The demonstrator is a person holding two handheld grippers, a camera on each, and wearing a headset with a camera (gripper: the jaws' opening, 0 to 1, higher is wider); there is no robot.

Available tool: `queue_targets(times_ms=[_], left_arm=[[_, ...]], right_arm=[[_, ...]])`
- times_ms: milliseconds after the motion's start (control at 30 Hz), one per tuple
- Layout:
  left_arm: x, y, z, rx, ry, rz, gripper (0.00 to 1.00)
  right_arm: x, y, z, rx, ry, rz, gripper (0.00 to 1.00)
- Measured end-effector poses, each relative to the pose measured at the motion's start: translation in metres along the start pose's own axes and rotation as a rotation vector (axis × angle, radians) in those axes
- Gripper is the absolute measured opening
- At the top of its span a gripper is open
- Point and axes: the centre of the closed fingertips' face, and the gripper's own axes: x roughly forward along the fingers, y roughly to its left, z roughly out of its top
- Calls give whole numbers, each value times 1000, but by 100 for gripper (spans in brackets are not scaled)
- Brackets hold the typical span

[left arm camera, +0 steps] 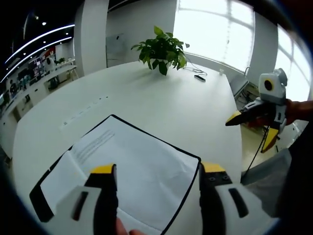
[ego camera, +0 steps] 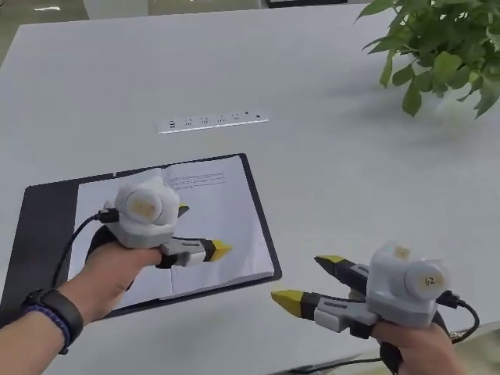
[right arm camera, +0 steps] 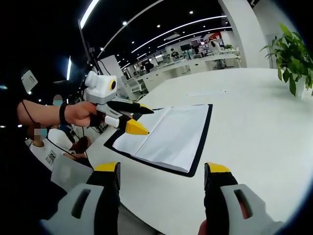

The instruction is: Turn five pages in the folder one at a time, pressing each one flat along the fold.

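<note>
Lying open on the table (ego camera: 351, 156), the folder (ego camera: 43, 226) sat under the left gripper (ego camera: 203, 229), the right gripper (ego camera: 306, 279) hovering beside it. Both pairs of jaws were wide apart and empty. Pinching only one page (ego camera: 223, 207) by its edge seemed wise.

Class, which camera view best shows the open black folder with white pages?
The right gripper view: the open black folder with white pages lies whole, fold and both pages visible, with the left gripper over one corner. In the head view that gripper covers its middle; the left gripper view's jaws hide its near edge.
</note>
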Motion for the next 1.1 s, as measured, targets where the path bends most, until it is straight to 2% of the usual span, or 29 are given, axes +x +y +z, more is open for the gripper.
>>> queue_targets(times_ms=[67,133,200,333,567,800,933,1100], left_arm=[[9,-3,-3,8,12,-5,67],[21,-2,-11,11,31,-9,67],[26,-4,-13,9,36,-10,65],[46,0,-24,-6,65,2,64],[68,-8,-35,6,111,22,66],[79,-14,-40,2,129,31,68],[86,-15,-51,0,161,40,71],[85,-14,-53,48,162,81,71]], right_arm=[[0,0,-1,4,0,0,69],[0,0,-3,1,10,3,69],[0,0,-5,-1,18,5,69],[0,-2,-7,6,22,6,69],[2,-4,-8,10,29,12,68],[4,-4,-10,16,40,13,67],[6,-4,-10,17,46,18,67],[8,-4,-11,22,49,18,66]])
